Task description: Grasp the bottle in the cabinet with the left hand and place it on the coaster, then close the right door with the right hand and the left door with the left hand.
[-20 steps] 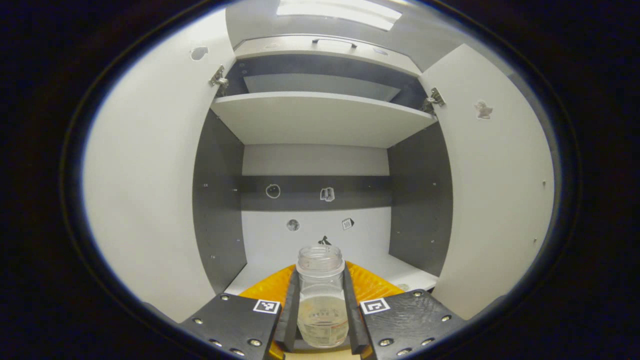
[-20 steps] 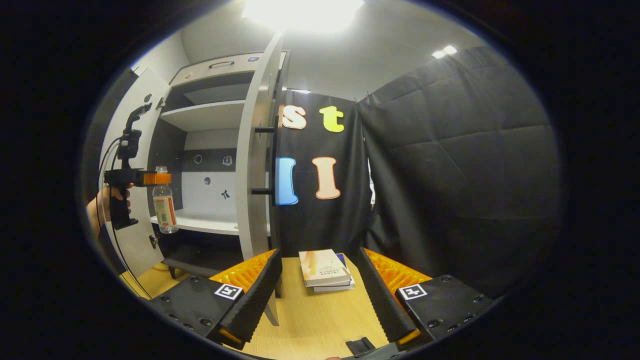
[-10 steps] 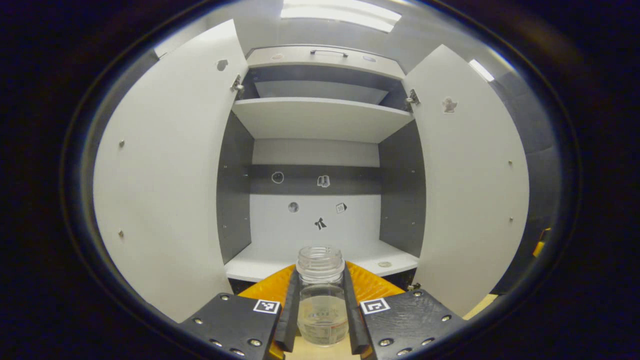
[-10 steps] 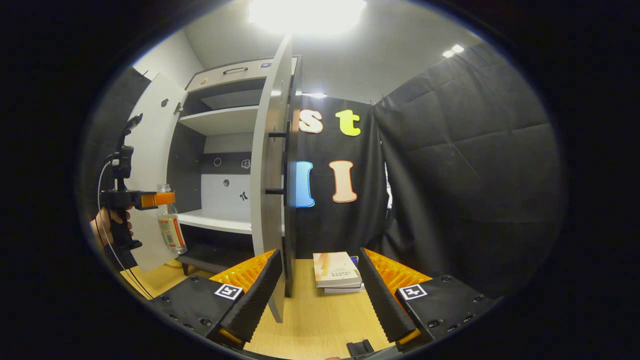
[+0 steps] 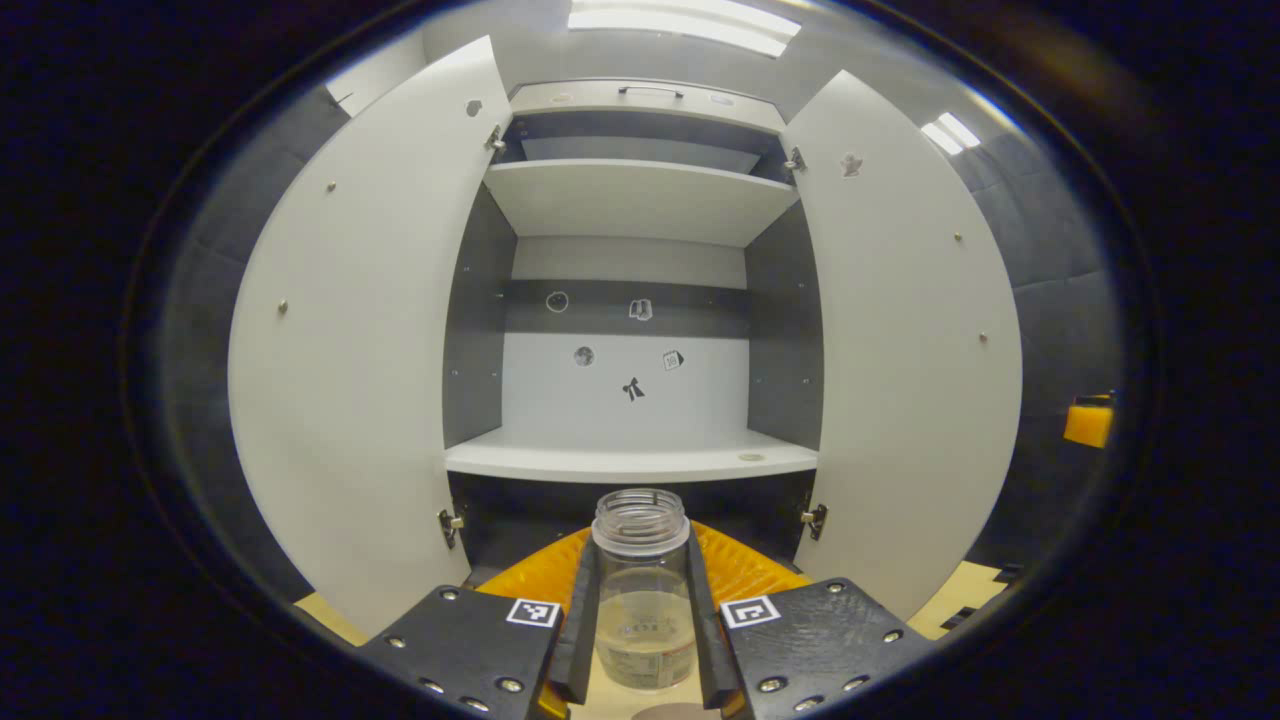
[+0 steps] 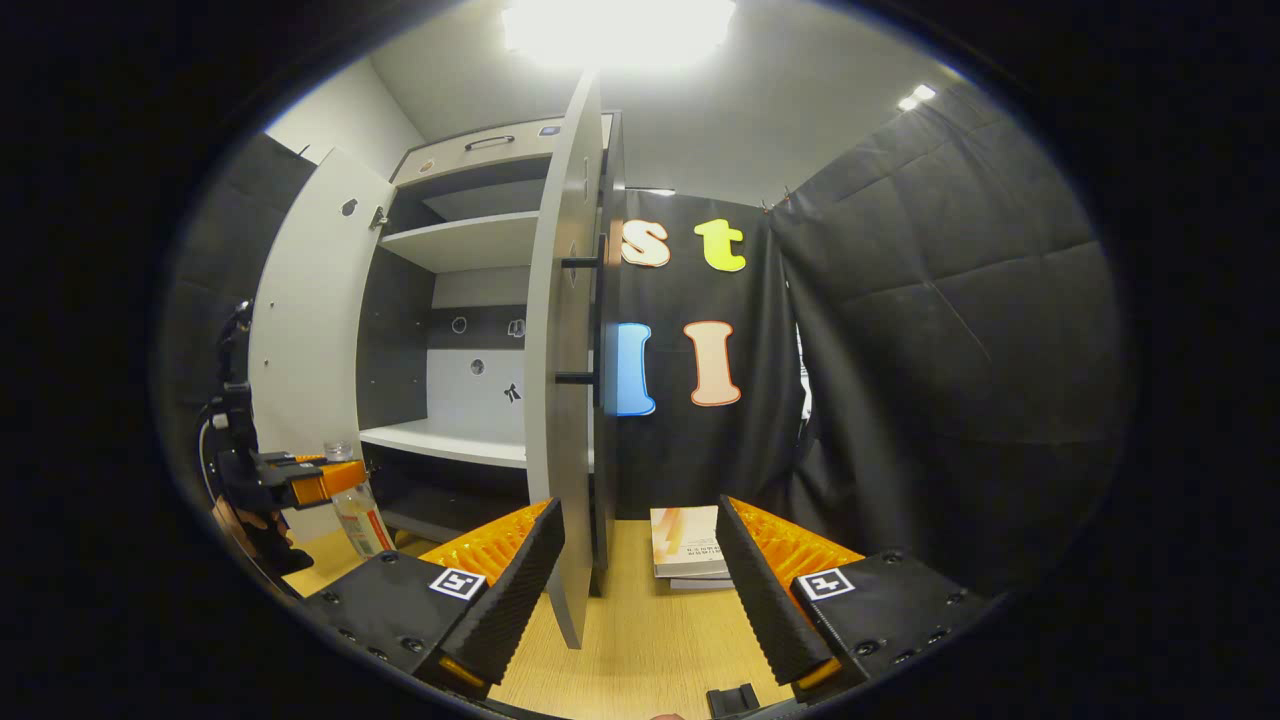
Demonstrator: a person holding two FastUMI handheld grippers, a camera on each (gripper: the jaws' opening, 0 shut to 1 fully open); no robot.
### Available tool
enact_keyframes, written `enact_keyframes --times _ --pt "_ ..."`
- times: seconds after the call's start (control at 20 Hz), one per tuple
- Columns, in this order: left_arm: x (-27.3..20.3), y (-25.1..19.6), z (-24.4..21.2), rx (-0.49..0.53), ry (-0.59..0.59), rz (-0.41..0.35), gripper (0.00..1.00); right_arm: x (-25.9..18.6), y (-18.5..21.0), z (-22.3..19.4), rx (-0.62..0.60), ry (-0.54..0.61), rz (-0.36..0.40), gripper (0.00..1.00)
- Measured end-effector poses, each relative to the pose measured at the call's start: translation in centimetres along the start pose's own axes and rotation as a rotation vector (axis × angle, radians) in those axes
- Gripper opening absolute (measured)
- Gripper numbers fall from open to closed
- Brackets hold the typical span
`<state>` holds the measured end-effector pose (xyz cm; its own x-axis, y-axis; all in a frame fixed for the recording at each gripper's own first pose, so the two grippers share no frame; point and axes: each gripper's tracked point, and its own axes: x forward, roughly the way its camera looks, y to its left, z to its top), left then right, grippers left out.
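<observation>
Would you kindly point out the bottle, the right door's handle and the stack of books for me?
bottle (image 5: 641, 600): left gripper view, on its clear body between the fingers.
right door's handle (image 6: 596, 320): right gripper view, on the vertical bar.
stack of books (image 6: 685, 540): right gripper view, on the top cover.

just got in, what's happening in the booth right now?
A person is working two handheld tools. The left tool is shut on a clear, capless bottle, held upright out in front of the open cabinet. Both doors stand open: left door and right door. The right tool is open and holds nothing, near the right door's edge, over the wooden table with stacked books. No door closed yet.
</observation>
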<state>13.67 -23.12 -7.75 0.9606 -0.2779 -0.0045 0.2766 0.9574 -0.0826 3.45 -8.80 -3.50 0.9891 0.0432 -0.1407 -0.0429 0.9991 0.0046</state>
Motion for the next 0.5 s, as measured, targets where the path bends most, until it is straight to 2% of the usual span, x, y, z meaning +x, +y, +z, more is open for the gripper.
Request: enact_keyframes --times 0.2,0.5 --pt "-1.0 -0.6 -4.4 0.016 0.034 -0.005 0.43 0.2 0.2 -0.6 -0.020 0.013 0.003 0.97" --pt "-2.4 -1.4 -9.5 -0.029 0.087 -0.027 0.43 0.2 0.0 -1.2 -0.059 0.017 -0.018 0.98"
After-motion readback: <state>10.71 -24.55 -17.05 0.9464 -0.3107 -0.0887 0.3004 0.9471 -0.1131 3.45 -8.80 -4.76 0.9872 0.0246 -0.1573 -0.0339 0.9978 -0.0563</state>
